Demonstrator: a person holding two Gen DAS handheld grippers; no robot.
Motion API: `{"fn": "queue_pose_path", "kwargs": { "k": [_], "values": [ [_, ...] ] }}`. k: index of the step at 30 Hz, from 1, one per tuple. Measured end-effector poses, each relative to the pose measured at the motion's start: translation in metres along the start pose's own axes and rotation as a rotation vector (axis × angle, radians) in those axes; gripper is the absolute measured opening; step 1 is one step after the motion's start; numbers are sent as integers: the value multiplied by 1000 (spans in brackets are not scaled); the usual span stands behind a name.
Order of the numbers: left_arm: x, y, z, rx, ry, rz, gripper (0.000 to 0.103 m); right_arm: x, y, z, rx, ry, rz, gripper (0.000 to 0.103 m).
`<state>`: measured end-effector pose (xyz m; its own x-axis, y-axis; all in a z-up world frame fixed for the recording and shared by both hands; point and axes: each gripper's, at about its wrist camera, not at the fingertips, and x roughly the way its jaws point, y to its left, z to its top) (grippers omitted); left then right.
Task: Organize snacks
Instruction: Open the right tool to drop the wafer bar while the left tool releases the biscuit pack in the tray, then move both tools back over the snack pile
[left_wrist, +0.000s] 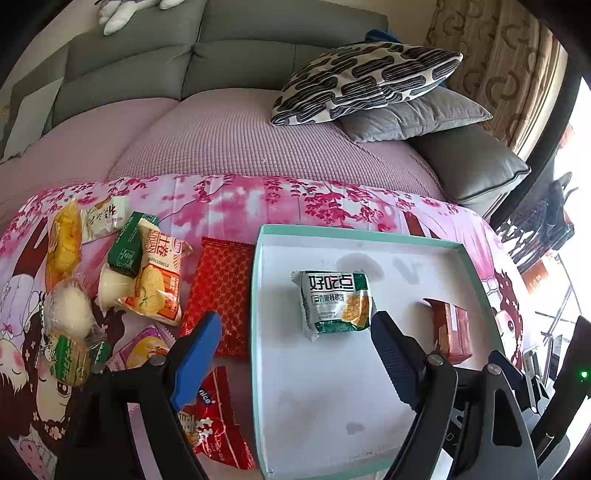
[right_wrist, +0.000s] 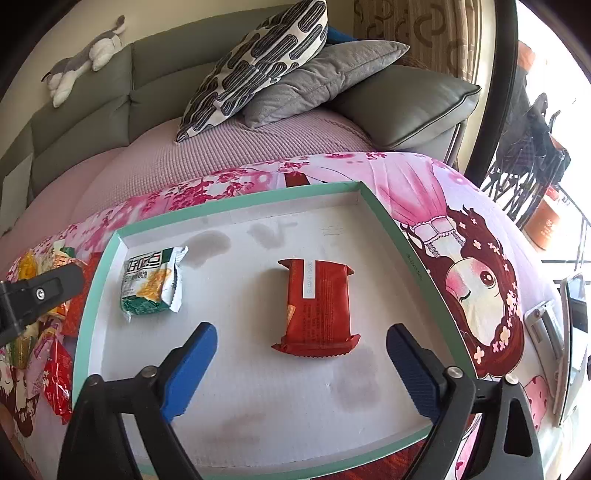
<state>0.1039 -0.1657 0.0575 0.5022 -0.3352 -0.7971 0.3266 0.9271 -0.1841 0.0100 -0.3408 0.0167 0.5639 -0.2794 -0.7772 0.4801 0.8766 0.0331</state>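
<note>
Both grippers — left gripper (left_wrist: 295, 347), right gripper (right_wrist: 301, 360) — hang with jaws spread, empty; the glossy red foil snack packet (right_wrist: 317, 306) may slide across the shallow white mint-rimmed cardboard tray (right_wrist: 236, 391) when pinched.

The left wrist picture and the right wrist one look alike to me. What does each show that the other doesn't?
Only the left wrist view shows the loose snack pile plainly: a big red packet, an orange cracker pack and a white bun left of the tray.

Only the right wrist view shows the other gripper's arm at its left edge and the cartoon girl on the cloth.

Both show the tray, the green packet and the small red packet in it, open blue fingers, and sofa cushions.
</note>
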Motion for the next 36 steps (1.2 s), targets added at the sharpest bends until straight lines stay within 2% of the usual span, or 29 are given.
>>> {"fn": "queue_pose_path", "kwargs": {
  "k": [7,10,17,23,29,36],
  "values": [
    [-15,34,-11,-76,-4,14,84,-2,11,-7,-12,4,26,103],
    [-26,57,-19,-121,-18,47,85,-7,23,-8,-34,-9,53,103],
    [-48,114,-36,-228,-60,153,96,-19,53,-13,-61,-28,138,103],
    [-63,153,-49,-312,-85,194,98,-32,81,-18,-100,-43,210,103],
    [-72,184,-61,-374,-105,212,98,-42,119,-27,-183,-35,325,103],
    [-74,205,-65,-397,-111,206,98,-43,151,-39,-244,-26,380,103]
  ]
}}
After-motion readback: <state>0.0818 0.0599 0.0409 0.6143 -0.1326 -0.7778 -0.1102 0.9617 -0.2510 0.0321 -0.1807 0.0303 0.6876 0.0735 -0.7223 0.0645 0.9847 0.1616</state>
